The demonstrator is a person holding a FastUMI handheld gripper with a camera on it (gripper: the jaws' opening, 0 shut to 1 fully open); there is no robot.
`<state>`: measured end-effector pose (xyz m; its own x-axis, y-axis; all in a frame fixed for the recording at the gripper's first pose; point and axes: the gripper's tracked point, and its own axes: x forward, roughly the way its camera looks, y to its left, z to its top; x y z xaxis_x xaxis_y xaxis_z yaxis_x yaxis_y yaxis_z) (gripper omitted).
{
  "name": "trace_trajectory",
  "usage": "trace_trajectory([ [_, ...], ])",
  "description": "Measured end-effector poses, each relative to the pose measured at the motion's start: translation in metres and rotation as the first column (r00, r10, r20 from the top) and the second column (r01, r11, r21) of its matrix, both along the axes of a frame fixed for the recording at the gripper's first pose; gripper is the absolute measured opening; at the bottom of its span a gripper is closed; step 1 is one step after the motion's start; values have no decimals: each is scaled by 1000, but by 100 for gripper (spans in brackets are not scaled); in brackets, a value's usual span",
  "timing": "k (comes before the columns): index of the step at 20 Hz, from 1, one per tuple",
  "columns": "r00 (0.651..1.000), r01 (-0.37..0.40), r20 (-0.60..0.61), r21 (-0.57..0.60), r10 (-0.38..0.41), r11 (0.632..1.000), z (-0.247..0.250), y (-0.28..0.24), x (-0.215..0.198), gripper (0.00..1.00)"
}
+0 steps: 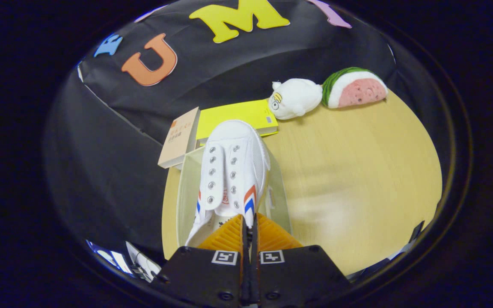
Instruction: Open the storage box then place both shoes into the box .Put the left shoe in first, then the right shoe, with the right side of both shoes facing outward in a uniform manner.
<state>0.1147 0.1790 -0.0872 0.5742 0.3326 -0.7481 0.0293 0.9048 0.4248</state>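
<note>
While the gripper (248, 222) has its fingers pressed almost together on the heel collar of a white shoe (229, 171), that shoe hangs toe-forward over a clear storage box (182, 192) lying open just ahead of the fingers. Whether the shoe's sole touches the box floor cannot be told. Red and blue stripes mark both sides of the shoe. At twelve o'clock beyond the box lies a yellow book (233, 116), with a tan book (180, 137) at eleven. At one o'clock on the wooden table (357, 179) sit a white plush toy (294, 99) and a watermelon plush (355, 87).
</note>
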Motion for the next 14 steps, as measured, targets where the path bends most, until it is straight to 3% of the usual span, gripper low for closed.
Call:
trace_trajectory([
  [14, 984, 62, 177, -216, -24, 974, -42, 14, 9, 6],
])
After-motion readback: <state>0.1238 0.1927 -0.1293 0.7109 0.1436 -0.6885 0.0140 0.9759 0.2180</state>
